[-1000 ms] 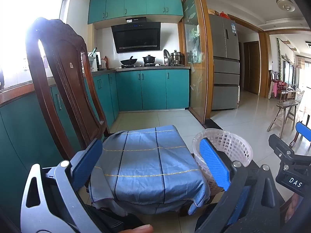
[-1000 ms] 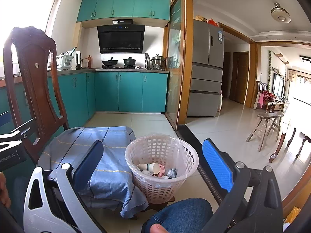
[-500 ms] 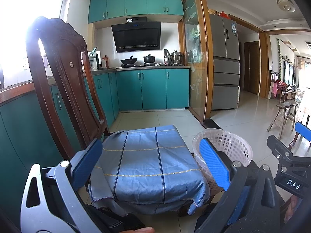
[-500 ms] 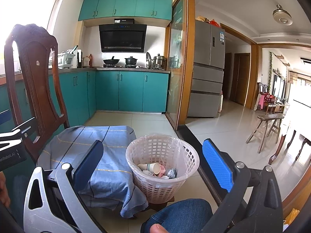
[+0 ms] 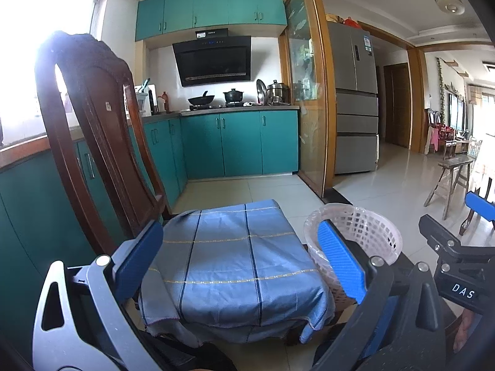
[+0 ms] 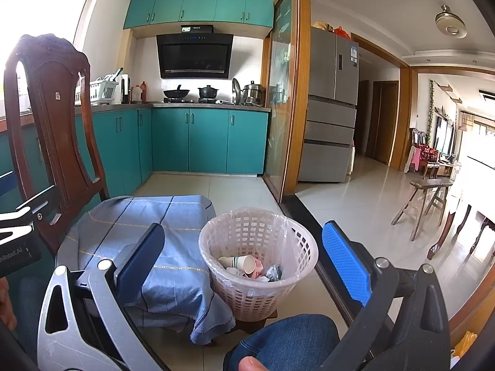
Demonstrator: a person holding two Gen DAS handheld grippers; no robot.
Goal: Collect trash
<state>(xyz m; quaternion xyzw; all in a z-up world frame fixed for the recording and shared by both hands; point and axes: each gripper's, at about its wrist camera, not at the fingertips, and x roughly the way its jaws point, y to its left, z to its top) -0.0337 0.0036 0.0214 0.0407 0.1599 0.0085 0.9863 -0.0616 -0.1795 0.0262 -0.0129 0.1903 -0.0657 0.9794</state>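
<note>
**Both grippers wide open, trash sits in the basket**

Left gripper (image 5: 239, 258) hangs above the blue cloth (image 5: 235, 262) draped over the chair (image 5: 92, 142) seat — jaws spread wide, nothing between them. The cloth's top lies bare in this view.

Right gripper (image 6: 244, 256) is just as wide, also holding nothing, and it frames the basket (image 6: 297, 244) right between its fingers. The white lattice basket stands just beside the cloth-covered seat, on the right of it, lined with a clear bag. Inside, the trash (image 6: 250, 267): a paper cup (image 6: 243, 262) on its side, something pink next to it, a dark crumpled scrap — all lying at the bottom.

From the left wrist view the basket (image 5: 371, 232) shows only partly, its near wall hidden behind the right-hand blue finger; the right gripper (image 5: 458, 247) pokes in at the frame's right edge. A denim knee (image 6: 287, 340) sits low in the right wrist view, below the basket.
</note>
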